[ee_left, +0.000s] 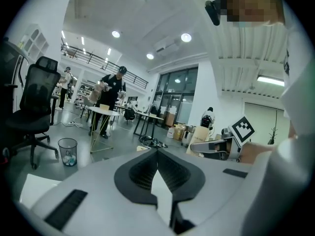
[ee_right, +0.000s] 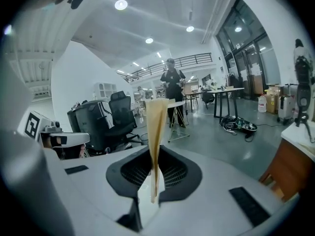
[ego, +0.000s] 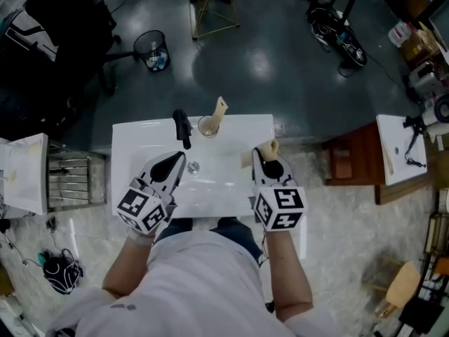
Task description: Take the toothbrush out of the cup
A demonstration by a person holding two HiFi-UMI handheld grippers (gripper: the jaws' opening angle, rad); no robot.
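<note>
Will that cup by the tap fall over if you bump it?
Possibly. The cup looks small and see-through, so it is probably light, and the tall toothbrush leaning out of it could pull it over. On the smooth white sink ledge it might just slide instead.

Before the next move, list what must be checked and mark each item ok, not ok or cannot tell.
1. Right gripper has a firm grip: ok. Its jaws are shut on a thin tan piece that stands upright between them.
2. The held piece is the toothbrush: cannot tell. No bristles show.
3. Cup is emptied: not ok. A tan handle sticks out of it.
4. Left gripper is free: ok. Its jaws are together with nothing between them.
5. Cup is standing steady: ok. It is upright on the back of the basin, beside the faucet.
</note>
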